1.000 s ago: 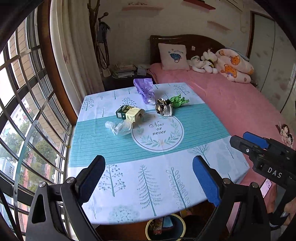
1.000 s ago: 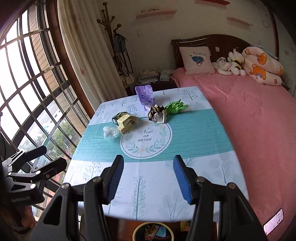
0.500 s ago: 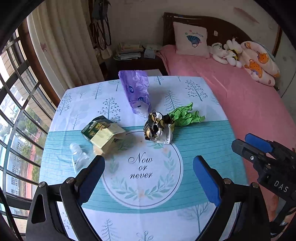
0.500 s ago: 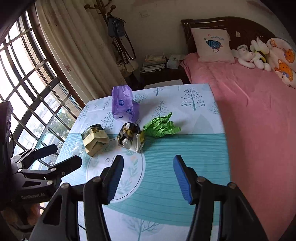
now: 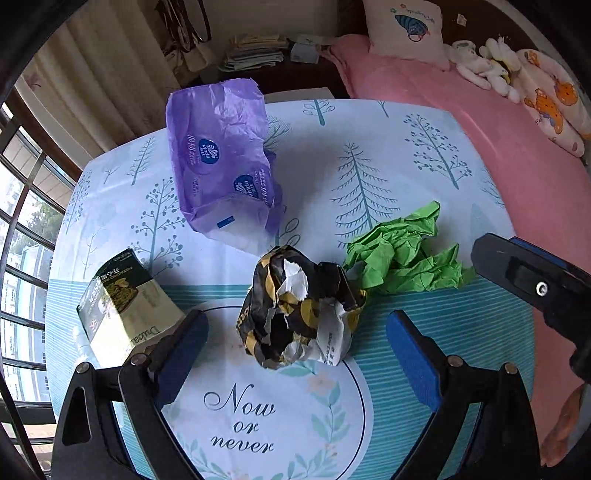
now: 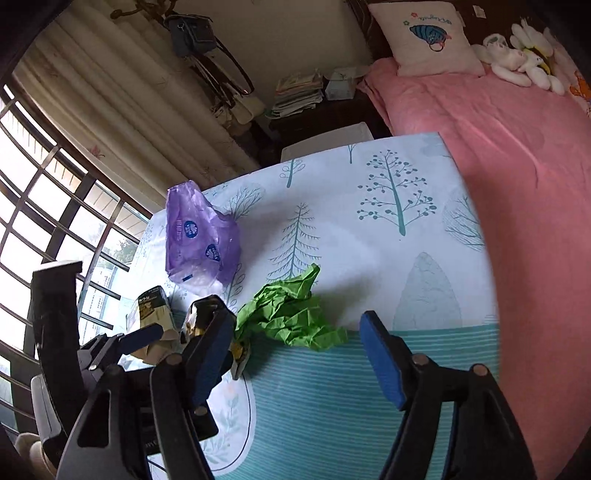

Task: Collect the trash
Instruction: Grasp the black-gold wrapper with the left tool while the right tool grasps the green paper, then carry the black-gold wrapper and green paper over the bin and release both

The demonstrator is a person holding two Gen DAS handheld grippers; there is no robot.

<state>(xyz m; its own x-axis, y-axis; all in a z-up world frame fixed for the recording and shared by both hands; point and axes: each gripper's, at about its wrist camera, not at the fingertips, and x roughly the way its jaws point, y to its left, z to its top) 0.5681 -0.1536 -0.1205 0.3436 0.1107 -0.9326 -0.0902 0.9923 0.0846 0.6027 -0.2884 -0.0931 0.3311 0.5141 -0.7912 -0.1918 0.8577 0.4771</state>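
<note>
A crumpled black, yellow and white wrapper (image 5: 301, 310) lies on the tablecloth (image 5: 369, 177), between the fingertips of my open left gripper (image 5: 295, 354). Right of it lies crumpled green paper (image 5: 402, 258), which in the right wrist view (image 6: 291, 317) sits between the fingertips of my open right gripper (image 6: 295, 354). A purple tissue pack wrapper (image 5: 221, 162) stands behind. A green and cream carton (image 5: 125, 306) lies at the left. The wrapper is mostly hidden behind my right gripper's left finger (image 6: 210, 347).
A pink bed (image 5: 498, 147) runs along the table's right side, with a pillow (image 5: 404, 33) and soft toys (image 5: 484, 66). A nightstand with stacked papers (image 6: 299, 92) stands behind the table. Window bars (image 6: 55, 221) and curtain are at the left.
Both grippers have moved forward and down over the table toward the trash. The wrapper now sits between the left fingertips and the green paper between the right ones. Both stay open.
</note>
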